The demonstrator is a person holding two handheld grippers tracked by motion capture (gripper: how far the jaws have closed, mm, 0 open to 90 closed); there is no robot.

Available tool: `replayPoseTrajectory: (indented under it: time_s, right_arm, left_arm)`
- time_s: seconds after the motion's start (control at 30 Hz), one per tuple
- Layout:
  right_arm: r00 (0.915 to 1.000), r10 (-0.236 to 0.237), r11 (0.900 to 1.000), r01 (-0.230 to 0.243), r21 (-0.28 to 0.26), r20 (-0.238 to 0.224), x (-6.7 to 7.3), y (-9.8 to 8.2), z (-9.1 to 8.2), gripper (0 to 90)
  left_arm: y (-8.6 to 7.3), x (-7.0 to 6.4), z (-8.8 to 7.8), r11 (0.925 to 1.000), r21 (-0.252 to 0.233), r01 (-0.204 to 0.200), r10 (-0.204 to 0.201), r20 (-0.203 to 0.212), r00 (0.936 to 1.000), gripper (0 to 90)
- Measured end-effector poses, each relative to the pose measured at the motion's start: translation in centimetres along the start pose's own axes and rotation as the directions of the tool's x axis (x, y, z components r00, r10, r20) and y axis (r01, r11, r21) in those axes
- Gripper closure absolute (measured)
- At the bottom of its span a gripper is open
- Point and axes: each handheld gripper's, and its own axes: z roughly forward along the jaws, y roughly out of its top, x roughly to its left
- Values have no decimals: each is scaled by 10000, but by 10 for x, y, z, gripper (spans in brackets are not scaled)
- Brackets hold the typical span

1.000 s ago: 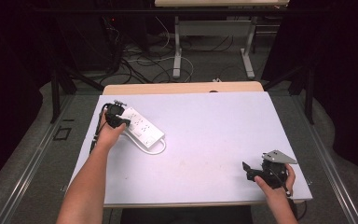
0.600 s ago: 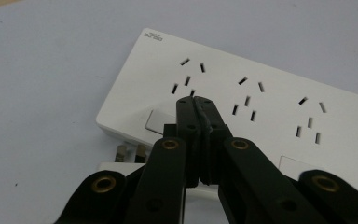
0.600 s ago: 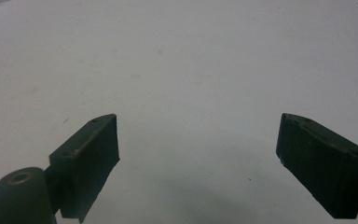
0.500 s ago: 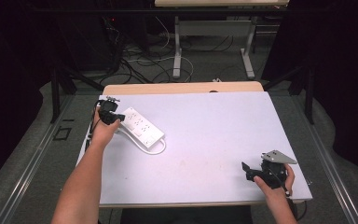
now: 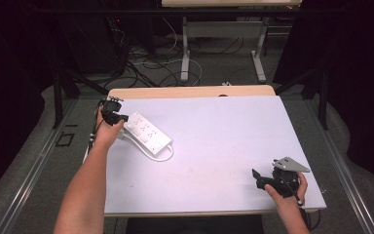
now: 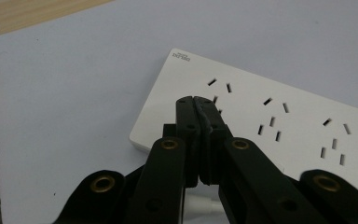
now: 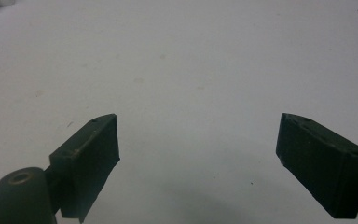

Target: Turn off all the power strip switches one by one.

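My left hand-held gripper is hovering clenched, nothing between its jaws, its tips over the near end of the white power strip. Since a second ago it has drawn back from the strip's middle toward that end, so I judge a push or press is being lined up, not a grasp. The strip is a flat, smooth plastic slab with rows of slots, and its cable is looping beneath it. My right hand-held gripper is resting released, well apart, above the matte pale tabletop.
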Motion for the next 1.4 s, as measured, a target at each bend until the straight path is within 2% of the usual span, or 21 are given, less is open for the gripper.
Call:
replayPoseTrajectory:
  time_s: [0.03, 0.13, 0.17, 0.33, 0.37, 0.77, 0.8, 1.4]
  right_arm:
    - [10000, 42, 10000, -42, 31, -12, 0, 0, -1, 125]
    - [10000, -40, 10000, 40, -26, 22, -1, 0, -1, 124]
    - [10000, 7, 10000, -7, -62, 79, 0, 0, -1, 125]
    - [10000, 51, 10000, -51, 22, -26, 1, 0, -1, 125]
    - [10000, -77, 10000, 77, 8, -13, 0, 0, -1, 124]
    - [10000, -40, 9999, 40, -118, 33, 0, 0, -1, 125]
    - [10000, -41, 9999, 42, -118, 30, 0, 0, -1, 125]
    - [10000, -44, 9999, 45, -130, 18, 0, 0, -1, 124]
  left_arm:
    - [1, 1, 0, 9999, 156, -74, 74, 18, 10000, 897]
    - [1, 0, 4, 10000, 55, 66, -66, 14, 10000, 898]
    - [1, 1, 5, 9999, 99, -24, 25, -10, 10000, 897]
    - [1, 1, 12, 9997, 243, 19, -17, -88, 10000, 895]
    - [0, 1, 14, 9997, 188, 157, -154, -134, 9998, 894]
    - [-4, 2, 22, 9980, 622, 147, -137, -165, 9998, 887]
    - [-5, 2, 23, 9976, 695, 50, -32, -253, 9997, 887]
    - [-5, 0, 24, 9978, 653, -134, 153, -290, 9995, 885]
